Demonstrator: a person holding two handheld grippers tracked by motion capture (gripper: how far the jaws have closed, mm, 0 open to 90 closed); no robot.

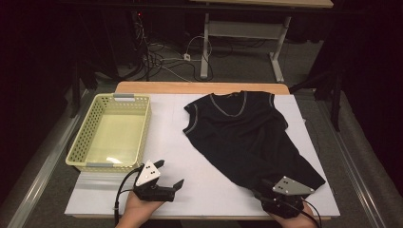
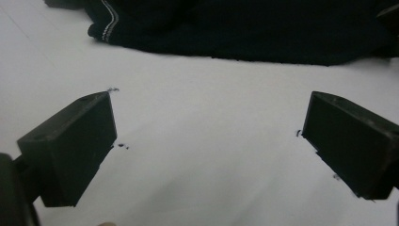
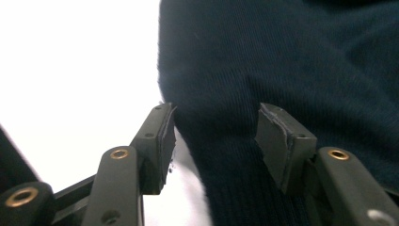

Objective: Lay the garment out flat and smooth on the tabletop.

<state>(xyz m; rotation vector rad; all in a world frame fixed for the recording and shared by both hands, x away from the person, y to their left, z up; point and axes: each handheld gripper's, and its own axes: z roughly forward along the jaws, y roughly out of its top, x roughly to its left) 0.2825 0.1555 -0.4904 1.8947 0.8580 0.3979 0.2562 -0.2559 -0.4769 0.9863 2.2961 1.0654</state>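
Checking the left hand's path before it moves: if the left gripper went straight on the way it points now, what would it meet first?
Probably the black shirt. The left gripper stands open over bare white table, and the shirt's near edge lies straight ahead across its line. How far off is hard to judge.

Ribbed matt cloth shirt [image 3: 291,61] — plastic basket [image 1: 81,142].

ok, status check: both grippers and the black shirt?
Left gripper open, off the cloth, over bare white table. Right gripper open, jaws astride the black shirt hem, not pinching. Yellow basket sits left, nothing blocking.
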